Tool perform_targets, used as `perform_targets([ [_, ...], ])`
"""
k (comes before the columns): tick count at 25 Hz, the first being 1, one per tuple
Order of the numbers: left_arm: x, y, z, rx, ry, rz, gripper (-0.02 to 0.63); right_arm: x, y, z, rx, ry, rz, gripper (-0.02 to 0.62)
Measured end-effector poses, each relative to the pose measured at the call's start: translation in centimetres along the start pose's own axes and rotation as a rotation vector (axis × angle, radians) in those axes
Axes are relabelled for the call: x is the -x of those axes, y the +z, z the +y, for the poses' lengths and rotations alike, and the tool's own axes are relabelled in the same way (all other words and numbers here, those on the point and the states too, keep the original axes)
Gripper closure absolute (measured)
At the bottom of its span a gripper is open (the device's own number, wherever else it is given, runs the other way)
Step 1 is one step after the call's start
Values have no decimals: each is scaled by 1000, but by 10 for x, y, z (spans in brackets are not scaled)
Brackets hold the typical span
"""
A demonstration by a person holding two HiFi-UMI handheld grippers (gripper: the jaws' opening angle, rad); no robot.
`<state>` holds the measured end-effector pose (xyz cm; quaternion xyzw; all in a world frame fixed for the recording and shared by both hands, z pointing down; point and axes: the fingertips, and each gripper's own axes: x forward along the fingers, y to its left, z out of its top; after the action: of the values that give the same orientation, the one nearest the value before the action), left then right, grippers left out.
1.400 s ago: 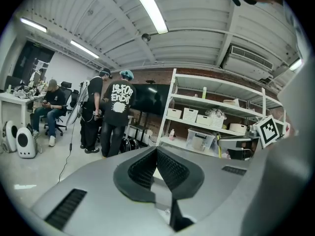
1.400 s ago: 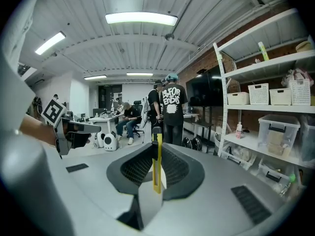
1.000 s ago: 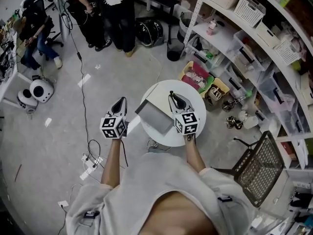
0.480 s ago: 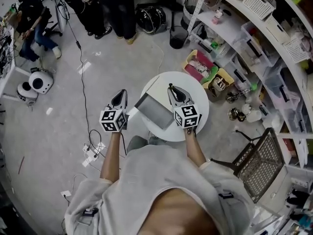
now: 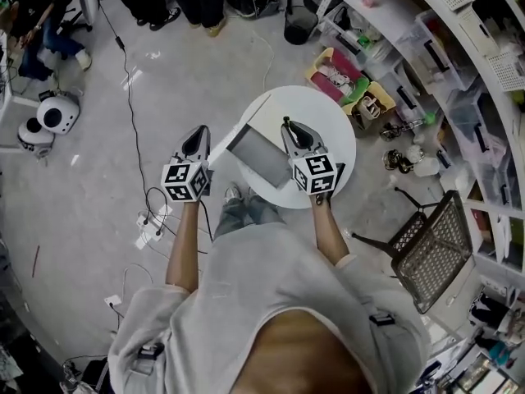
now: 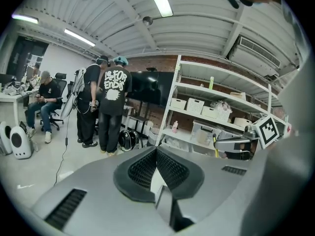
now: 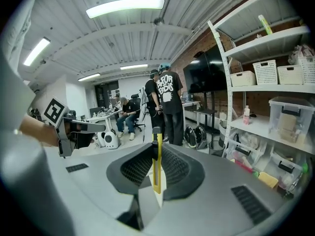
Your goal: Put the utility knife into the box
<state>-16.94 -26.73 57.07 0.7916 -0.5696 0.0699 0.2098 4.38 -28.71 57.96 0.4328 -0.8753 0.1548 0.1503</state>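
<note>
Gripping the knife (image 7: 156, 163) upright in my right tool (image 5: 289, 130) over the round worktop (image 5: 332, 109), I hold my left tool (image 5: 199, 134), closed and empty, just off its edge, the box (image 5: 258, 156) lying between them.

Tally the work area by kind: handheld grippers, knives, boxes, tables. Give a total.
Grippers: 2 (left gripper, shut and empty; right gripper, shut on the knife)
Utility knife: 1, yellow
Box: 1, grey, on the table
Round table: 1, white
Total: 5
</note>
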Motion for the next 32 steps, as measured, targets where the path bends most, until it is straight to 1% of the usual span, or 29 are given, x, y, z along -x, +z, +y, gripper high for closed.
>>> perform_targets([
  [12,6,-44,8,44,-21,74,586,2,-60,24,-41,0,128,522],
  [18,8,-66,6,68,-27,110,586,5,-90,34,-59,15,192,522],
  [22,7,-77,4,82,-27,122,586,4,-107,40,-50,31,236,522],
  [25,8,-83,4,91,-26,132,586,2,-119,43,-8,38,281,522],
  [27,10,-86,5,97,-23,136,586,-2,-126,45,47,43,324,522],
  [29,12,-86,6,97,-22,138,586,-6,-131,50,119,49,370,522],
  [32,15,-87,8,98,-19,141,586,-12,-145,53,263,54,445,522],
])
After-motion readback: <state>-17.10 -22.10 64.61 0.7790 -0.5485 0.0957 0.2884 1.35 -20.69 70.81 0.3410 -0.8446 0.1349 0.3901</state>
